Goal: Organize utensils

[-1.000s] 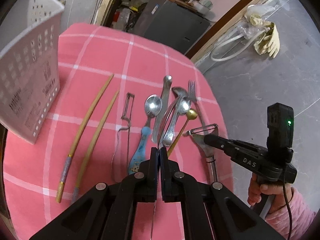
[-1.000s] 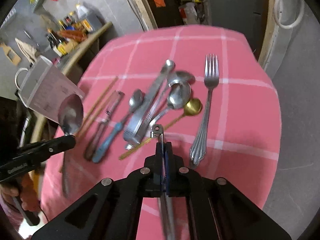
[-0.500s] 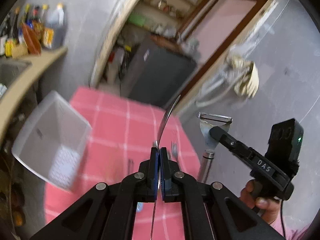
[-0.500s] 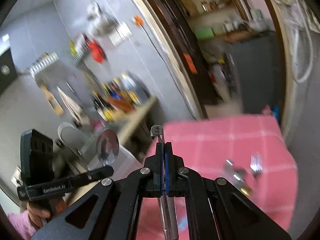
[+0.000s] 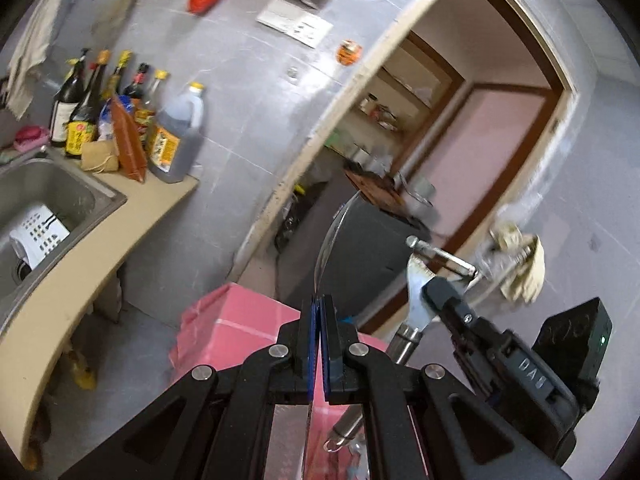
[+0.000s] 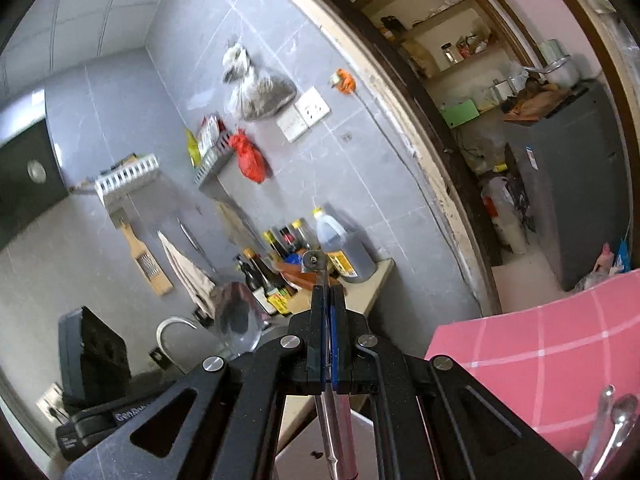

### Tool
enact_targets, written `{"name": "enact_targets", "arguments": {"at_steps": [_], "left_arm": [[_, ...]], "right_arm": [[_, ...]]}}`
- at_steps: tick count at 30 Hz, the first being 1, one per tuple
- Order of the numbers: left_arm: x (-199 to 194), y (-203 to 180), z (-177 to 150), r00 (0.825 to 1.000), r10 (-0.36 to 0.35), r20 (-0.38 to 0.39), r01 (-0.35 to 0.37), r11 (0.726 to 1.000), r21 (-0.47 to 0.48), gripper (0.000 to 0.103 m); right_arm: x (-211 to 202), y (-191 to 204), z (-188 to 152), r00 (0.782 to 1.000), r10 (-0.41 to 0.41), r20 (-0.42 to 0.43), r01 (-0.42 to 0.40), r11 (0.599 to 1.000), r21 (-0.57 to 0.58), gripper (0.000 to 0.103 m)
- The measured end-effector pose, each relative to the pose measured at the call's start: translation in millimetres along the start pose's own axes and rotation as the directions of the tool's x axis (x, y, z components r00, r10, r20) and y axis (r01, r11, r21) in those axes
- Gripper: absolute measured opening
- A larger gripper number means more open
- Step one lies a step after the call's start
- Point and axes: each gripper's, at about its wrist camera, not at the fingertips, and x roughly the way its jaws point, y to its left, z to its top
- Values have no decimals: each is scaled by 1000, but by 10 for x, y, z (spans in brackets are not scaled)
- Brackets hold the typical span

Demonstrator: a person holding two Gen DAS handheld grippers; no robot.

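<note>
My left gripper (image 5: 319, 304) is shut on a metal spoon (image 5: 334, 236), seen edge-on and standing up from the fingers; its bowl shows in the right wrist view (image 6: 237, 318). My right gripper (image 6: 329, 294) is shut on a metal peeler (image 6: 315, 260), whose head sticks up above the fingers. The peeler (image 5: 420, 280) and right gripper (image 5: 436, 292) also show in the left wrist view at the right. Both are raised well above the pink checked table (image 6: 560, 340). Utensils left on the table (image 6: 616, 420) show at the bottom right of the right wrist view.
A steel sink (image 5: 48, 200) in a beige counter (image 5: 80, 264) holds a white perforated item (image 5: 38, 236). Sauce bottles (image 5: 120, 120) stand on the counter by the grey tiled wall. A dark cabinet (image 5: 372, 248) stands in the doorway behind the table.
Both grippers have lifted and tilted up from the table, carrying the spoon and the peeler. The views now show the wall and doorway instead of the laid-out utensils.
</note>
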Motion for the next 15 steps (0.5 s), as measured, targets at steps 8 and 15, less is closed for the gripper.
{"name": "enact_targets", "arguments": {"at_steps": [8, 15], "left_arm": [[147, 312, -247, 1000, 20, -11, -20, 1000, 3, 3], [142, 407, -359, 999, 12, -34, -11, 999, 44, 3]], "right_arm": [[211, -165, -322, 994, -42, -102, 41, 999, -12, 3], [195, -249, -451, 983, -51, -178, 44, 998, -40, 5]]}}
